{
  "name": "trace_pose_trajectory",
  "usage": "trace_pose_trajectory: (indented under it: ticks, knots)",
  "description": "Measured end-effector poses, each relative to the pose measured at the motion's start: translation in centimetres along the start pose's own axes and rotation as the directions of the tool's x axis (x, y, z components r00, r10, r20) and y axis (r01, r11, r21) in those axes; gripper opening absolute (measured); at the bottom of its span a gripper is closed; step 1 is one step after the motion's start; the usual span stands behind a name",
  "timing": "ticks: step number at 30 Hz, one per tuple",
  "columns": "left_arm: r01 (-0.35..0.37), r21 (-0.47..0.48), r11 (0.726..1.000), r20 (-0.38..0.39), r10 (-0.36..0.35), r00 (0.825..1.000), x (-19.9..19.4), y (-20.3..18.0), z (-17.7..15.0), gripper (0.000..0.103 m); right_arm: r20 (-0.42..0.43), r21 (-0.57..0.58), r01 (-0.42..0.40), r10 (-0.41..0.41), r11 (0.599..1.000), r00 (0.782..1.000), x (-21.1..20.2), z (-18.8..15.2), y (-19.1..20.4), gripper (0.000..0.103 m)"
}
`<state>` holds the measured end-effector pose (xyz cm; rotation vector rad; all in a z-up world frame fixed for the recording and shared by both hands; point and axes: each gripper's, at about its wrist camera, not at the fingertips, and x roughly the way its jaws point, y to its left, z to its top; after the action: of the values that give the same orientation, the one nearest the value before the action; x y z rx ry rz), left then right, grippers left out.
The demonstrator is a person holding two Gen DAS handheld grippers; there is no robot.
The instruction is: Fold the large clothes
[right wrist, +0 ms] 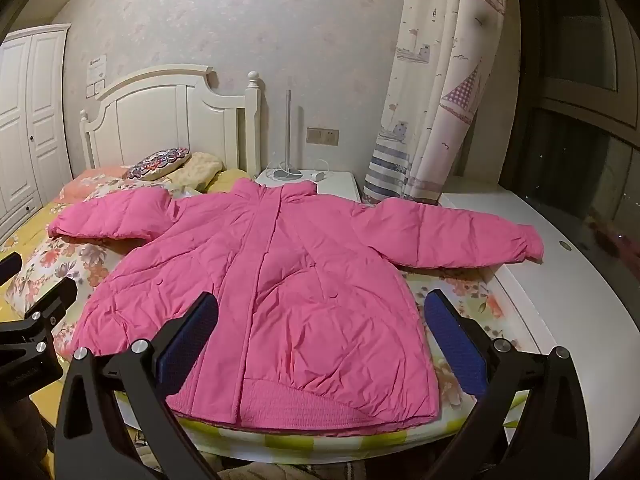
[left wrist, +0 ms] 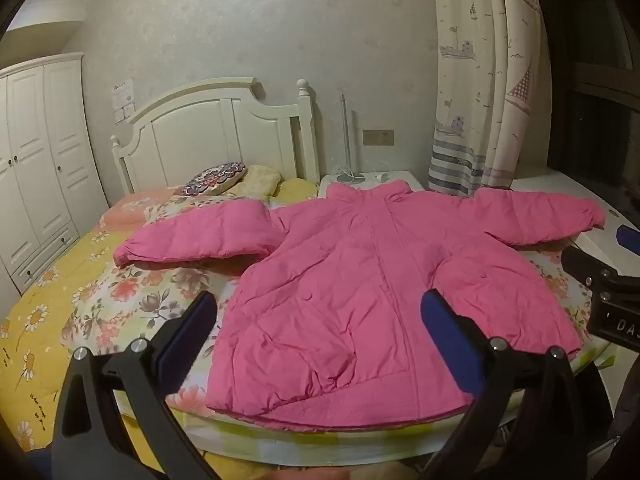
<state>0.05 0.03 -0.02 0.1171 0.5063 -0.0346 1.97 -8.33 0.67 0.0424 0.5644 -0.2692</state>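
A pink padded jacket lies front up on the bed, both sleeves spread out, collar toward the nightstand and hem at the near edge. In the left wrist view my left gripper hovers over the hem's left half, open, with nothing between its blue pads. In the right wrist view the same jacket fills the middle. My right gripper hangs open above the hem's right half, apart from the fabric. Its right finger stands just past the jacket's right side.
A floral quilt covers the bed, with pillows by the white headboard. A white nightstand holds a lamp base. A white ledge runs along the right, under a patterned curtain. A wardrobe stands far left.
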Motion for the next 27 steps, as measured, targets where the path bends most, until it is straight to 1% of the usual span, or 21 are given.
trace_pose_trajectory:
  ticks: [8,9,14,20,27]
  knots:
    - [-0.006,0.003,1.0,-0.002,0.006,1.0,0.1,0.1,0.0,0.101,-0.006,-0.005,-0.004,0.004,1.0,1.0,0.0,0.4,-0.6,0.099]
    - [-0.005,0.005,1.0,0.0,0.005,1.0,0.3,-0.7,-0.3,0.101,-0.006,-0.004,-0.005,0.005,1.0,1.0,-0.1,0.2,-0.6,0.099]
    - [-0.005,0.008,1.0,-0.001,0.005,1.0,0.5,-1.0,-0.6,0.101,-0.01,-0.003,-0.006,0.006,1.0,1.0,-0.2,0.2,-0.5,0.099]
    - [-0.004,0.006,1.0,-0.005,0.004,1.0,0.4,-0.6,-0.4,0.101,-0.019,-0.001,-0.009,0.009,1.0,1.0,0.1,0.2,-0.2,0.099]
    - [0.003,0.008,1.0,-0.017,-0.002,1.0,0.8,-0.5,-1.0,0.101,-0.025,0.001,-0.019,0.019,1.0,1.0,0.7,-0.5,0.2,0.099]
